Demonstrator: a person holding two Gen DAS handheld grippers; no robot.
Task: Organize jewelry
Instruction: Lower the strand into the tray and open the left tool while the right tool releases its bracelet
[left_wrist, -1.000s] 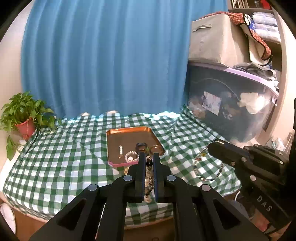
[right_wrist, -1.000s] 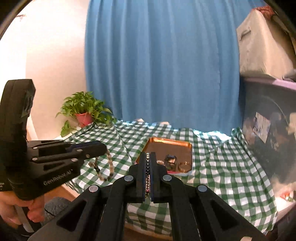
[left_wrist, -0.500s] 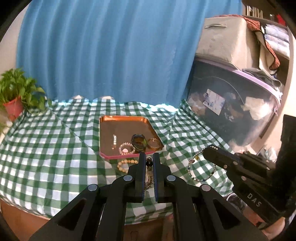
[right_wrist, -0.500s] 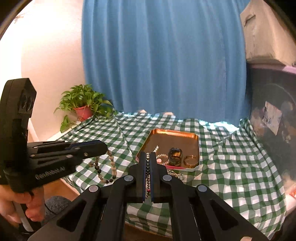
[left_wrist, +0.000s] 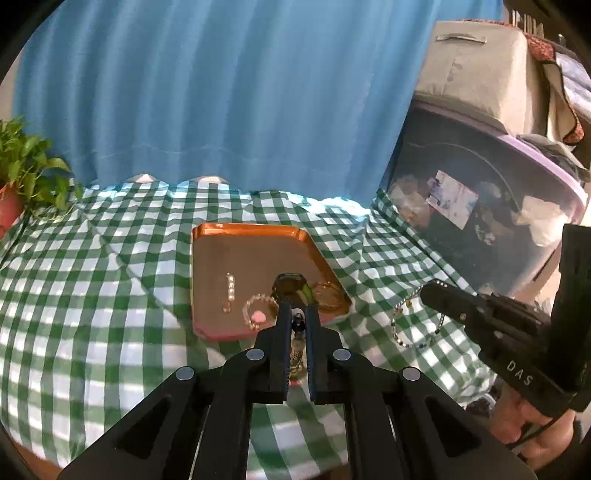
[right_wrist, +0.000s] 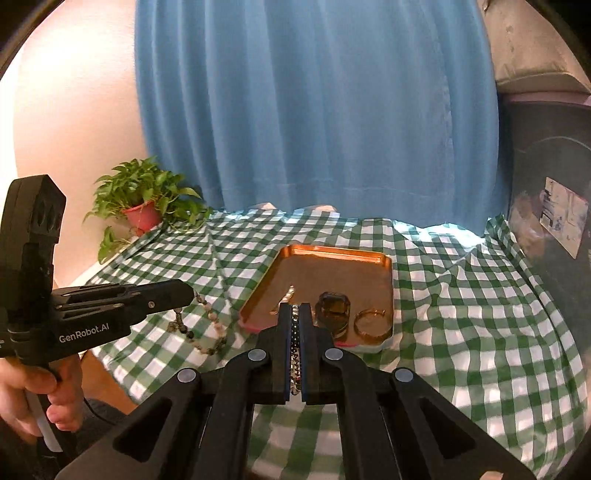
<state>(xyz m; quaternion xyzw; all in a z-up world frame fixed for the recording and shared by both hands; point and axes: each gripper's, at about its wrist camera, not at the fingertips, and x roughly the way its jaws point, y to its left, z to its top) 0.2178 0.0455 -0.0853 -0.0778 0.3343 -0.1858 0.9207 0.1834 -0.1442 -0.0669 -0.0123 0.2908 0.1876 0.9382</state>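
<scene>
An orange tray (left_wrist: 251, 254) (right_wrist: 332, 266) lies on the green checked cloth and holds a pearl bar (left_wrist: 229, 291), a small bead bracelet (left_wrist: 258, 310), a dark ring (right_wrist: 334, 314) and a gold hoop (right_wrist: 371, 323). My left gripper (left_wrist: 297, 314) is shut on a brown bead bracelet (right_wrist: 207, 325), which hangs above the cloth left of the tray. My right gripper (right_wrist: 295, 314) is shut on a thin bead necklace (left_wrist: 413, 325), which dangles above the cloth right of the tray. Both grippers hover near the tray's front edge.
A potted plant (right_wrist: 144, 206) stands at the table's far left. A blue curtain (left_wrist: 221, 92) hangs behind. A dark storage bin (left_wrist: 480, 206) with a grey box (left_wrist: 476, 70) on it stands at the right. The checked cloth (left_wrist: 92, 295) covers the table.
Both grippers have moved forward toward the tray, each still carrying its beads. The tray looks larger and closer in both views.
</scene>
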